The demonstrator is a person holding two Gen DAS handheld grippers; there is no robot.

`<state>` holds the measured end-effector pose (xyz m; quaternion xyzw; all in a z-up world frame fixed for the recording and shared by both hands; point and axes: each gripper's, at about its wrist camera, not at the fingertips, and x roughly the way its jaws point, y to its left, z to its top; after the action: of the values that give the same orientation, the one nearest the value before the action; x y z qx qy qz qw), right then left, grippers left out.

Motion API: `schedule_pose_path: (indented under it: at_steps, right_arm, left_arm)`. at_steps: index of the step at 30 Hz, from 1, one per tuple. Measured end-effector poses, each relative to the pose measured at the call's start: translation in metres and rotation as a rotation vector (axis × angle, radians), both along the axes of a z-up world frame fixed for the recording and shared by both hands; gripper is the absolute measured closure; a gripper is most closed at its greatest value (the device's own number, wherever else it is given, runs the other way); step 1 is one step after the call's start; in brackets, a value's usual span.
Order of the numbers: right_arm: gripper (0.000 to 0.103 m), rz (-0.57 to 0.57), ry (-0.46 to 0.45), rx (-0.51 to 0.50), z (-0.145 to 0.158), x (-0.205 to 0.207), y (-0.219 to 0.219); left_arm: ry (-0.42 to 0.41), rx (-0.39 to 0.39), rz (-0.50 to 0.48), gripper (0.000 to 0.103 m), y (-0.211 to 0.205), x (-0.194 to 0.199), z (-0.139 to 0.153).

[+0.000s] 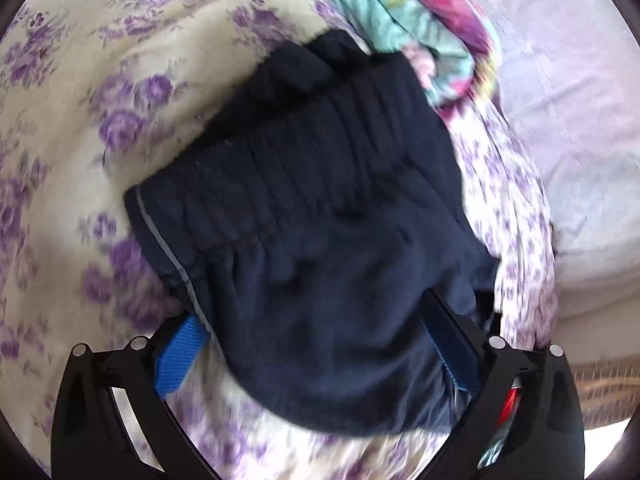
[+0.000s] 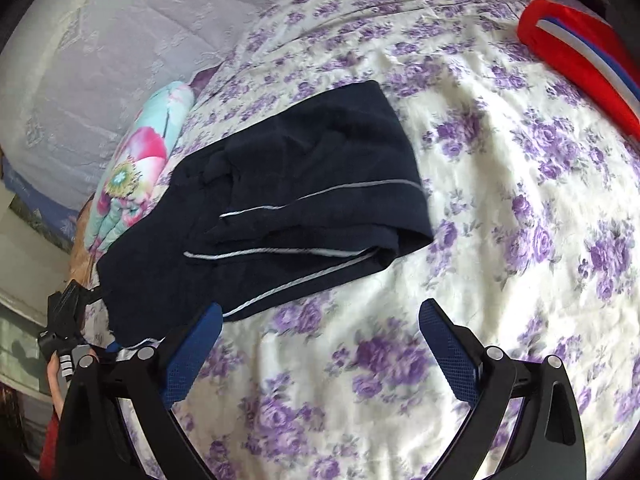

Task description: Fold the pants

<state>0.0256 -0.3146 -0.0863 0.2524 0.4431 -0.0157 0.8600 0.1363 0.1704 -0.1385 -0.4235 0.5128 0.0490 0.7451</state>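
Left gripper [image 1: 320,344] jaws apart (fabric between), right gripper [image 2: 320,320] jaws wide

Navy pants [image 2: 304,200], grey piping, part-folded on floral bedspread.

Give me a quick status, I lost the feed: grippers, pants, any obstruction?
Left gripper open, pants bunched between its fingers. Right gripper open, empty, over the floral bedsheet. Pants partly folded. Teal floral blanket alongside.
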Motion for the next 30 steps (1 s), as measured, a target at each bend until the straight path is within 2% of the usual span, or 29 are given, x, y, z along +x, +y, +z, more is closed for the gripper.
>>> schedule_pose_path:
  at_steps: [3, 6, 9, 10, 11, 12, 13, 14, 15, 16, 17, 19, 22, 24, 27, 30]
  right_arm:
    - [0.004, -0.012, -0.004, -0.062, -0.006, 0.02, -0.007]
    - [0.013, 0.055, 0.025, -0.262, -0.014, 0.05, -0.001]
    - [0.019, 0.169, 0.022, -0.471, -0.021, 0.065, 0.017]
    - [0.031, 0.196, -0.006, -0.509, -0.018, 0.065, 0.022]
    - [0.054, 0.221, -0.026, -0.518, -0.013, 0.064, 0.024]
    - [0.061, 0.227, -0.038, -0.509, -0.007, 0.064, 0.024]
    - [0.069, 0.212, -0.045, -0.47, -0.001, 0.064, 0.019]
    - [0.074, 0.186, -0.05, -0.403, 0.004, 0.063, 0.011]
    - [0.078, 0.153, -0.05, -0.327, 0.01, 0.061, 0.002]
    - [0.08, 0.12, -0.053, -0.25, 0.016, 0.059, -0.008]
    - [0.082, 0.096, -0.058, -0.201, 0.022, 0.056, -0.016]
    - [0.084, 0.076, -0.074, -0.175, 0.034, 0.043, -0.023]
    - [0.085, 0.094, -0.078, -0.143, 0.045, 0.013, -0.029]
    - [0.085, 0.107, -0.059, -0.148, 0.046, -0.011, -0.03]
    - [0.086, 0.072, 0.011, -0.143, 0.033, -0.058, -0.045]
    - [0.086, -0.002, 0.11, -0.121, 0.006, -0.1, -0.071]
  left_arm:
    - [0.031, 0.049, 0.039, 0.004, -0.006, 0.013, 0.0]
    - [0.047, 0.135, -0.014, 0.005, -0.02, 0.019, 0.005]
    - [0.04, 0.169, -0.047, 0.016, -0.025, 0.017, 0.009]
    - [0.036, 0.153, -0.046, 0.022, -0.022, 0.016, 0.009]
    - [0.029, 0.127, -0.043, 0.031, -0.013, 0.014, 0.008]
    - [0.023, 0.103, -0.04, 0.037, -0.007, 0.012, 0.008]
    - [0.012, 0.061, -0.034, 0.05, -0.001, 0.012, 0.009]
    - [-0.003, 0.017, -0.033, 0.067, 0.009, 0.01, 0.01]
    - [-0.017, -0.034, -0.031, 0.073, 0.011, 0.009, 0.011]
    - [-0.023, -0.046, -0.024, 0.078, 0.013, 0.007, 0.015]
    - [-0.034, -0.028, -0.022, 0.081, 0.013, 0.004, 0.022]
    - [-0.054, 0.014, -0.032, 0.087, 0.014, -0.008, 0.037]
    - [-0.098, 0.032, -0.052, 0.089, 0.024, -0.035, 0.056]
    - [-0.09, 0.01, -0.058, 0.089, 0.035, -0.062, 0.064]
    - [-0.056, -0.023, -0.106, 0.088, 0.03, -0.092, 0.057]
    - [-0.009, -0.074, -0.139, 0.087, 0.01, -0.111, 0.034]
